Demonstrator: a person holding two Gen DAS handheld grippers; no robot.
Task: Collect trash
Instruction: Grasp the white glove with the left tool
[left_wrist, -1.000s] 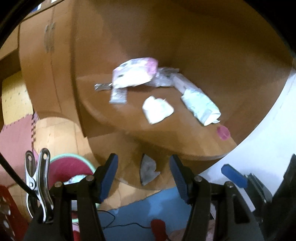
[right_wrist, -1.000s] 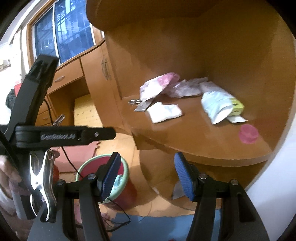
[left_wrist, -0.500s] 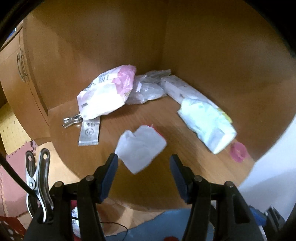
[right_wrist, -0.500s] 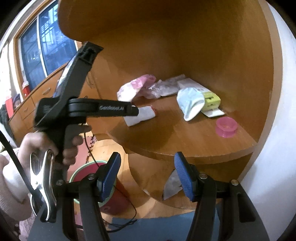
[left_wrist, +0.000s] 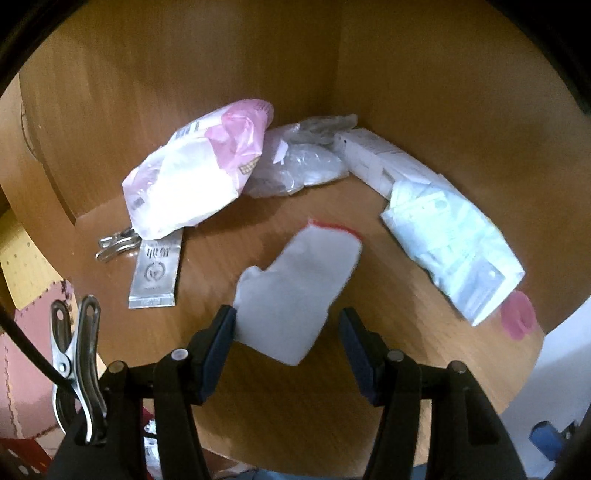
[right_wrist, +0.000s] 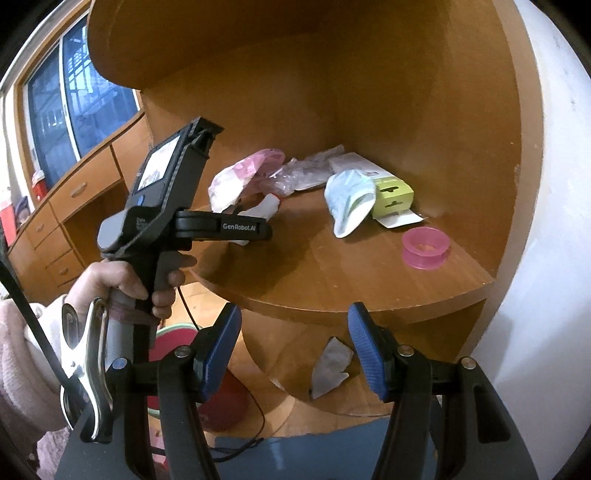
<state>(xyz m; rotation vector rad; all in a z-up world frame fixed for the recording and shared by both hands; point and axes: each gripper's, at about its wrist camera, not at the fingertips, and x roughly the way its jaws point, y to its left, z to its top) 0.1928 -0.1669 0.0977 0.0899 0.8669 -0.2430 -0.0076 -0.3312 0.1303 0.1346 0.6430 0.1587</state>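
Left gripper (left_wrist: 288, 349), blue ribbed pads apart and empty, hovers over a limp white wrapper (left_wrist: 295, 291) with a red edge on the curved wooden shelf (left_wrist: 229, 243). Beyond lie a crinkled pink-and-white bag (left_wrist: 195, 173) and clear plastic. Only the right gripper (right_wrist: 293, 349), also apart, shows crumpled paper (right_wrist: 328, 365) under the shelf

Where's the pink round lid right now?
The pink lid sits near the front right edge of the wooden shelf, just in front of the green box. In the left wrist view it lies beside the end of the pale packet.
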